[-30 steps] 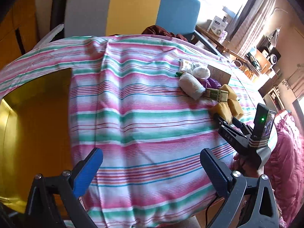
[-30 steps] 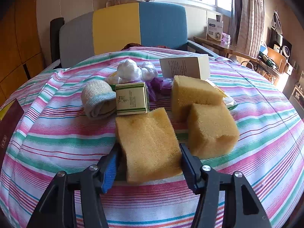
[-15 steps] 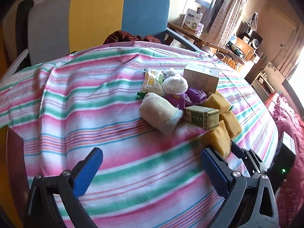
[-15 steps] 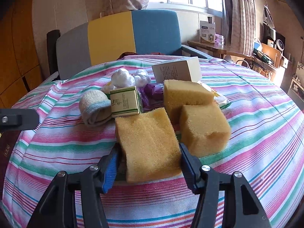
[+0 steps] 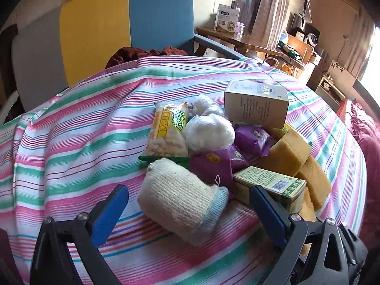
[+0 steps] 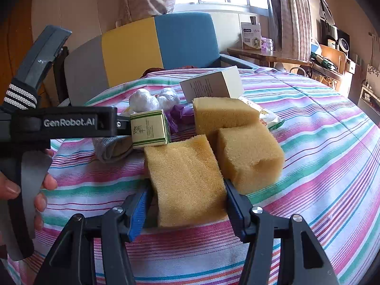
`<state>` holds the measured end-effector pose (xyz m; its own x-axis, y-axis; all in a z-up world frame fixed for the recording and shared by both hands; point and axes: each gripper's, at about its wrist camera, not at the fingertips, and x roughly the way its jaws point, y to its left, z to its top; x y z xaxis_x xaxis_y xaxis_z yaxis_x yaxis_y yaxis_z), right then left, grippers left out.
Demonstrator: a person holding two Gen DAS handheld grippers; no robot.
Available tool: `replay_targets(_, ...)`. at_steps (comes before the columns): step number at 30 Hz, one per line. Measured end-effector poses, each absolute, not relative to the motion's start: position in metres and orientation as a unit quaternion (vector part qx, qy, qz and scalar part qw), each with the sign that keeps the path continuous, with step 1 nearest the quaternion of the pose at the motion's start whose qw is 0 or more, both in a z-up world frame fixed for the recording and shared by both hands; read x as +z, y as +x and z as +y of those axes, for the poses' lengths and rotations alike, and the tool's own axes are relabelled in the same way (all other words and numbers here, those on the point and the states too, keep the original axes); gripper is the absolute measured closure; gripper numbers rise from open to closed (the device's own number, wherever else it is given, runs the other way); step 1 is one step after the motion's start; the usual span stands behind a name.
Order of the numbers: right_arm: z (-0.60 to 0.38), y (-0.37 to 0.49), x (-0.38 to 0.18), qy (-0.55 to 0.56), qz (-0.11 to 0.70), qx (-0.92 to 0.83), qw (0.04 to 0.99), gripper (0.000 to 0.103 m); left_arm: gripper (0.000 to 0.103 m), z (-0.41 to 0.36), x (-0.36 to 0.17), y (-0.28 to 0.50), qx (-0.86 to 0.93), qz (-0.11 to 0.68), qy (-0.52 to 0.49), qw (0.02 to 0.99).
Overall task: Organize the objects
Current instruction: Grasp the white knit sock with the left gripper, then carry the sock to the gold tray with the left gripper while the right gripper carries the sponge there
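Left wrist view: striped tablecloth point(image 5: 71, 142) fronts a colour-block chair point(image 5: 106, 30).

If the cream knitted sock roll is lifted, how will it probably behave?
The cream knitted sock roll looks soft, so it will probably squash under the open left tool. It seems light. Its rounded shape may roll on the striped cloth.

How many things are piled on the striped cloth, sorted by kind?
Sponges: 3
Boxes: 2
Purple packets: 2
White wrapped balls: 2
Yellow snack bag: 1
Rolled sock: 1
Total: 11
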<state>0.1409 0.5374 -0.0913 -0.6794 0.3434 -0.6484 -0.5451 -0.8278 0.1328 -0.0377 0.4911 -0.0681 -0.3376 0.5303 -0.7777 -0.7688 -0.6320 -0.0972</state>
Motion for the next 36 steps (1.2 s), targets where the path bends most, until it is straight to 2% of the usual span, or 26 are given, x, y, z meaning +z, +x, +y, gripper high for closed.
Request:
replay_targets(4,0.538,0.141,-0.092,-0.315,0.161,0.902,0.247,0.043,0.002,0.492,-0.081,-0.047,0.81,0.15,-0.415,0.386)
replay_targets(7,0.537,0.141,-0.092,-0.316,0.16,0.902,0.248,0.043,0.022,0.492,-0.085,-0.047,0.804,0.142,-0.413,0.404)
replay_targets(8,0.537,0.141,-0.092,-0.316,0.16,0.902,0.249,0.043,0.026,0.492,-0.085,-0.045,0.802,0.141,-0.409,0.411)
replay_targets(12,0.537,0.142,-0.092,-0.315,0.16,0.902,0.249,0.043,0.028,0.494,-0.083,-0.035,0.814,0.158,-0.387,0.404)
replay_targets(18,0.537,0.142,-0.092,-0.314,0.158,0.902,0.252,0.044,0.029,0.475,-0.083,-0.036,0.825,0.122,-0.391,0.39)
replay_targets(25,0.535,0.14,-0.092,-0.315,0.15,0.9,0.26,0.045,0.029,0.442,-0.082,-0.025,0.828,0.086,-0.405,0.379)
replay_targets(36,0.53,0.138,-0.089,-0.318,0.126,0.897,0.281,0.045,0.03,0.367,-0.063,0.023,0.833,0.073,-0.393,0.382)
